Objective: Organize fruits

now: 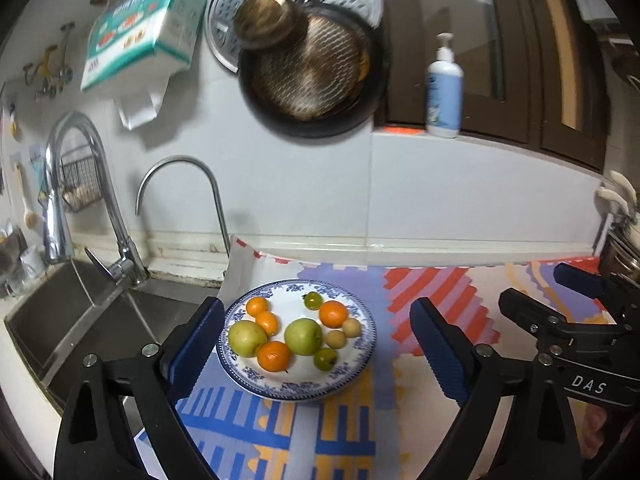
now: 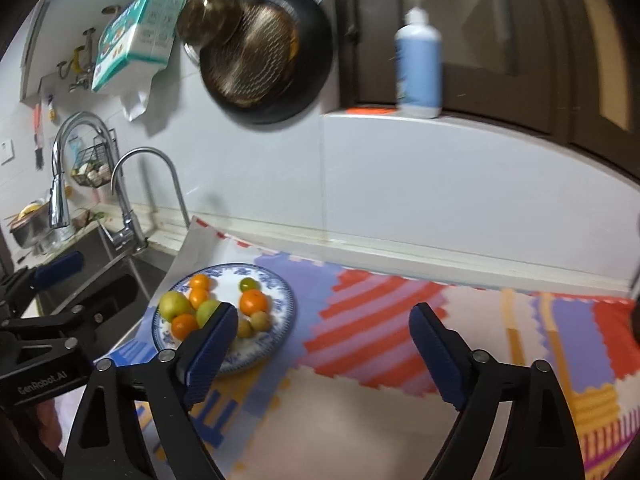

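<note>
The blue-and-white plate [image 1: 362, 356] sits on the patterned mat [image 1: 440, 308], just beside the sink [image 1: 80, 320], and everything here is placed from it. All the fruit lies on the plate: two green apples [image 1: 303, 336], four oranges with the largest [image 1: 273, 356] toward the plate's near rim, two pale yellow fruits [image 1: 335, 338] on the side away from the sink, and two small green ones [image 1: 312, 300]. The left gripper [image 1: 316, 344] hangs above the plate's near edge with its fingers spread wide and nothing between them; the plate fills most of the gap, so the fruit lies straight ahead along its line of reach. The right gripper [image 2: 320, 354] is also spread and empty, but the plate lies off to its sink side, partly behind one finger [image 2: 212, 352], with bare mat ahead of it. The fruits are roundish, so no long axis constrains the grasp. I judge the left gripper the nearer and better aligned; the crowding around the apples looks like the main difficulty.
</note>
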`<state>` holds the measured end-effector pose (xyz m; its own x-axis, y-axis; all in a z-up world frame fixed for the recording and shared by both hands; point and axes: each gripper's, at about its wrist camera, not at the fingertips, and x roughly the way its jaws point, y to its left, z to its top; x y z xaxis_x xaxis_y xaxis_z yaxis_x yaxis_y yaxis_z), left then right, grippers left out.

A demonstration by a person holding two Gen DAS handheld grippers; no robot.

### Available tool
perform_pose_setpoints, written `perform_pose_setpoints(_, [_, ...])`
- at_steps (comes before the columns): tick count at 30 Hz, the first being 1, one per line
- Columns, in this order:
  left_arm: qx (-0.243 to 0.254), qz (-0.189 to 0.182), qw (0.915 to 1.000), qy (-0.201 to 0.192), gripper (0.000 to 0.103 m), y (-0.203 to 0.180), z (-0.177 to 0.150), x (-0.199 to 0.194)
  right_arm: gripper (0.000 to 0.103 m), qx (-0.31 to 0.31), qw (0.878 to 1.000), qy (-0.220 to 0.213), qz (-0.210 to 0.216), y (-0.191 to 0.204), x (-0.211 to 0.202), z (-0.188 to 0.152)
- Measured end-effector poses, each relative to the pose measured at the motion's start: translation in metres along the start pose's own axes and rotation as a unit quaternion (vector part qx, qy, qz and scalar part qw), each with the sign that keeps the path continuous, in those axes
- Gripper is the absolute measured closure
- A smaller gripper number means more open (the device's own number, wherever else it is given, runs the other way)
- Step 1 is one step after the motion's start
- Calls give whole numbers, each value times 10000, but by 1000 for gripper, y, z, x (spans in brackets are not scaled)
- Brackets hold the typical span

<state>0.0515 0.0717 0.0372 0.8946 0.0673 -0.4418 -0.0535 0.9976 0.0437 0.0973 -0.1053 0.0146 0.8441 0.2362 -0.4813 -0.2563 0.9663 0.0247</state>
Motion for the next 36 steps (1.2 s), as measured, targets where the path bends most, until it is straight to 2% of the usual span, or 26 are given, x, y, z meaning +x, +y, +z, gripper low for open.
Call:
perform_pose_setpoints(7, [84,-322,9994,92,4,-29,-18,-34,11,205,9985,-274,-419,-23,-56,-29])
perform_pose_setpoints(14, [240,-457,9987,54,2,-54,-33,-55,11,443,9949,-182,-885,-45,-93,-55])
perform_pose_setpoints(18, [195,-541,9983,47,1,-63,-39,-64,11,661,9937,-68,-899,-54,-107,-68])
perform_pose_setpoints(23, [192,-564,9982,15,0,-70,-44,-72,11,652,9926,-23,-1020,-60,-116,-76])
perform_pose_setpoints(36, [61,-536,9985,80,0,-71,-46,-76,11,584,9940,-14,-922,-63,-120,-76])
